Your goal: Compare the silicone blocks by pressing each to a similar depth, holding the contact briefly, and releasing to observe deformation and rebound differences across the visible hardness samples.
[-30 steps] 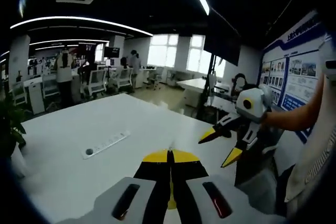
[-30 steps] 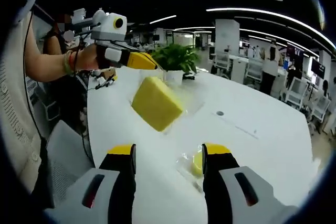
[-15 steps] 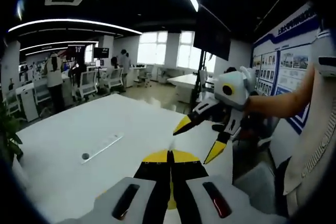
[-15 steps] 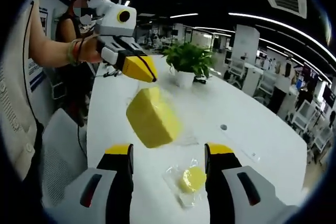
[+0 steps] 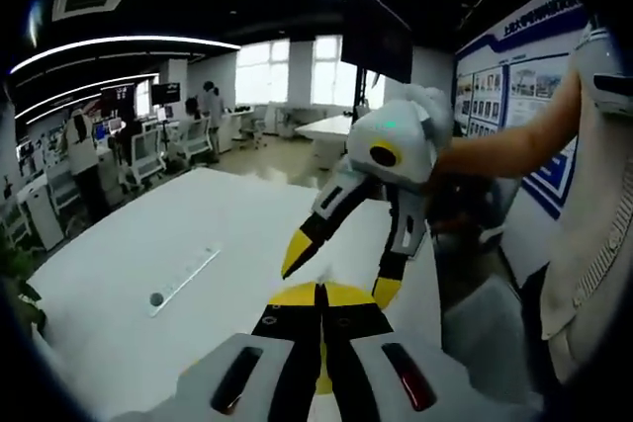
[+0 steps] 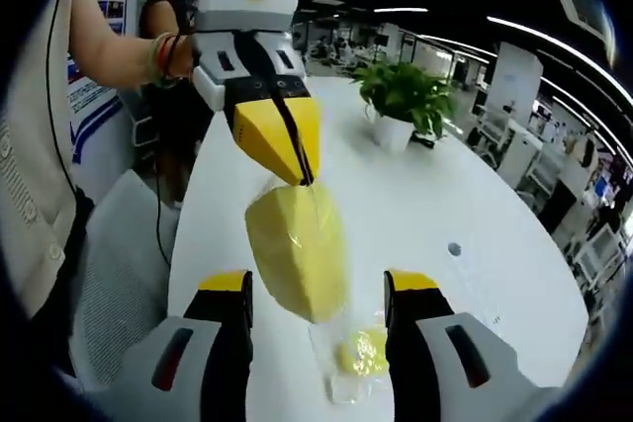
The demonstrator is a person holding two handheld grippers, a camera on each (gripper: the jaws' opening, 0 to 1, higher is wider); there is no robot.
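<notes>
Pinching a bagged, rounded yellow silicone block (image 6: 297,249), the left gripper (image 6: 287,160) hangs; right gripper (image 6: 318,289) jaws gape.

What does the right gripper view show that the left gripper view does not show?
The right gripper view has the large yellow block, bagged and hanging from the shut left gripper, a small yellow block on the white table and a potted plant. The left gripper view has wall posters and a dark screen. Both have that table and the open right gripper.
</notes>
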